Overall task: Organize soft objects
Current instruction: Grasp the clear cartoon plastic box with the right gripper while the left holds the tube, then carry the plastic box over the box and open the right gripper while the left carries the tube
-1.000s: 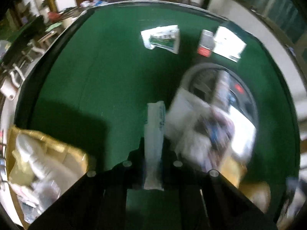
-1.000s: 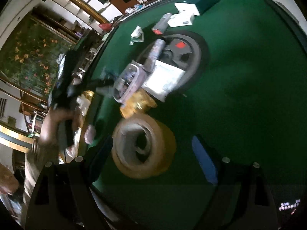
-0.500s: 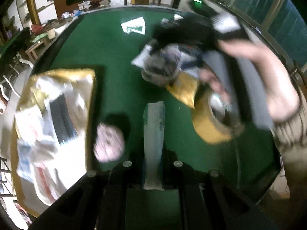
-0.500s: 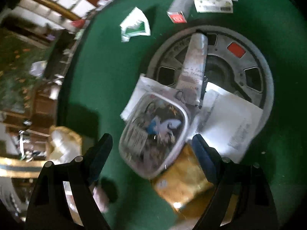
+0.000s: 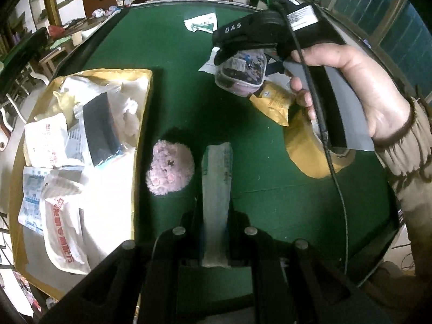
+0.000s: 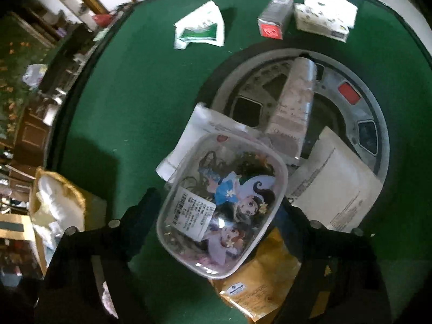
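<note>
My left gripper [image 5: 217,189] is shut on a flat whitish packet [image 5: 217,178] and holds it over the green table, beside a pink plush toy [image 5: 170,171]. A gold-lined box [image 5: 140,102] full of soft packets sits at the left. My right gripper [image 6: 218,205] is shut on a clear pouch with cartoon figures [image 6: 221,210]; it also shows in the left wrist view [image 5: 241,74], lifted above the table. A yellow packet [image 6: 256,286] lies under it.
A tape roll [image 5: 310,145] lies at the right. A round grey disc [image 6: 351,108] carries a tube [image 6: 294,108] and white packets [image 6: 337,186]. A torn green-white wrapper [image 6: 202,27], a small red-ended box [image 6: 274,20] and a white box [image 6: 326,19] lie farther back.
My left gripper swung left toward the gold box with its packet. My right gripper moved in on the cartoon pouch and closed on it, lifting it.
</note>
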A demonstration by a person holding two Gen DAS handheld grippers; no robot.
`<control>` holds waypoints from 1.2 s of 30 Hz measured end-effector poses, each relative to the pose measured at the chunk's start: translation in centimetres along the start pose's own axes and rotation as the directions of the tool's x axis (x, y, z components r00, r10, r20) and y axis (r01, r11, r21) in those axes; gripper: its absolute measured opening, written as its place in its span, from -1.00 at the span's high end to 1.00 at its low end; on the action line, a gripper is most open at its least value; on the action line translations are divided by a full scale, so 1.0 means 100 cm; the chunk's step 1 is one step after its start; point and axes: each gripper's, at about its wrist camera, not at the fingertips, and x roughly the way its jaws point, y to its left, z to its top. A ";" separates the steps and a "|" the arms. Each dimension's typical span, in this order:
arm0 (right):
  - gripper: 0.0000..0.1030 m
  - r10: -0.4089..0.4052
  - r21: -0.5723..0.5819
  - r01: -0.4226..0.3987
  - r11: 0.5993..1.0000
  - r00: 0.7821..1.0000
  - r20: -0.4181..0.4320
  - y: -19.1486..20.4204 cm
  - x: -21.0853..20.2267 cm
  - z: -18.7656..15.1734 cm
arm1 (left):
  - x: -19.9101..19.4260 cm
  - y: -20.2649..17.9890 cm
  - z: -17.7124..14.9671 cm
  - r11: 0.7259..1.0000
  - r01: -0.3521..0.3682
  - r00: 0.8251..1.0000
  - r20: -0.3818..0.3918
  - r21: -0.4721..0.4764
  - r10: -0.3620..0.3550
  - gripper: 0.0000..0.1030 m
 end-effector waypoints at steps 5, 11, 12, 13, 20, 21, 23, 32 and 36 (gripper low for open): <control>-0.59 0.089 -0.015 -0.088 0.996 0.995 0.041 -0.007 -0.019 -0.007 | -0.003 -0.002 -0.004 1.000 -0.013 1.000 0.002 0.009 0.013 0.81; -0.59 0.173 -0.077 -0.167 0.983 0.982 0.078 -0.005 -0.055 -0.027 | -0.010 0.000 -0.004 1.000 -0.026 1.000 -0.012 0.010 0.026 0.81; -0.59 0.186 -0.099 -0.178 0.979 0.979 0.079 0.001 -0.060 -0.033 | -0.011 0.001 -0.004 1.000 -0.025 1.000 -0.017 0.007 0.025 0.81; -0.59 0.196 -0.114 -0.186 0.976 0.977 0.081 0.003 -0.065 -0.038 | -0.012 0.003 -0.004 1.000 -0.023 1.000 -0.021 0.004 0.023 0.81; -0.59 0.259 -0.187 -0.244 0.952 0.964 0.059 0.007 -0.089 -0.068 | -0.026 0.018 0.006 0.999 -0.041 0.998 -0.050 -0.006 0.041 0.81; -0.59 0.268 -0.195 -0.253 0.948 0.962 0.054 0.008 -0.092 -0.074 | -0.029 0.021 0.007 0.999 -0.053 0.998 -0.047 -0.010 0.053 0.81; -0.59 0.286 -0.217 -0.271 0.938 0.957 0.042 0.011 -0.098 -0.085 | -0.039 0.033 0.012 0.996 -0.089 0.996 -0.035 -0.024 0.088 0.81; -0.59 0.338 -0.319 -0.328 0.889 0.941 -0.026 0.036 -0.105 -0.122 | -0.033 0.094 0.001 0.976 -0.152 0.988 -0.063 -0.157 0.144 0.81; -0.59 0.348 -0.349 -0.345 0.871 0.936 -0.056 0.055 -0.104 -0.133 | -0.020 0.105 -0.017 0.976 -0.143 0.987 -0.091 -0.165 0.129 0.81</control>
